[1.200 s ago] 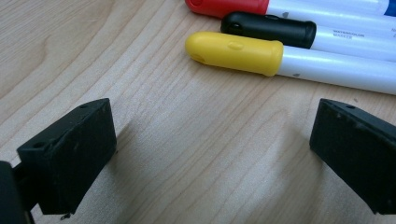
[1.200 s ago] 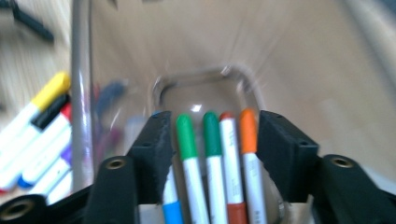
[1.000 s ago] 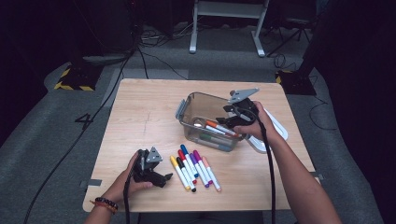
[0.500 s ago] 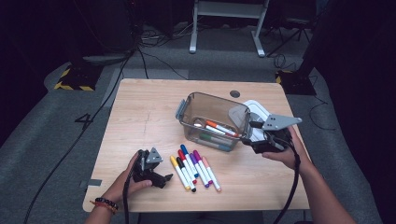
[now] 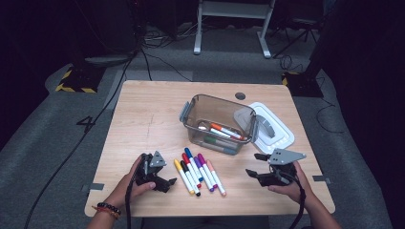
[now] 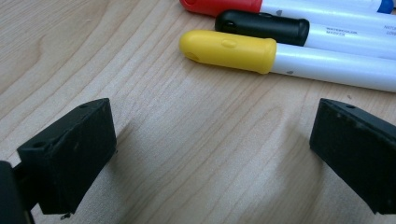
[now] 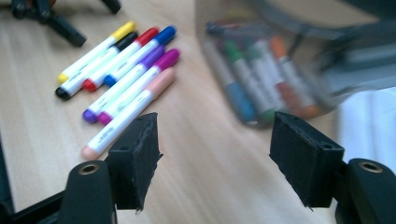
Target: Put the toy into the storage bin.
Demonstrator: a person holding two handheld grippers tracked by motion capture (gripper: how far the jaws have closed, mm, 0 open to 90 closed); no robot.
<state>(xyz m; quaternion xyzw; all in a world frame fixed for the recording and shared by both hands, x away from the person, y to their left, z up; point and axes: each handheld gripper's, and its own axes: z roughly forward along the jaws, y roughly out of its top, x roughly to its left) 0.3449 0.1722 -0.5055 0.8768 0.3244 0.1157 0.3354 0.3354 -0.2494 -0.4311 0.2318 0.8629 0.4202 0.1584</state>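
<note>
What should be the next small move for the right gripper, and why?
Probably move the right gripper, jaws open and empty, left to the peach marker, the nearest of the row on the table. Some markers already lie in the clear bin, so this one likely goes in next.

White lid (image 5: 273,128) on table (image 5: 143,119) — cables on floor.

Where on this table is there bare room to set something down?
The far left of the table, left of the bin, is bare wood. So is the near strip between the markers and the right claw. Bin and lid crowd the right.
</note>
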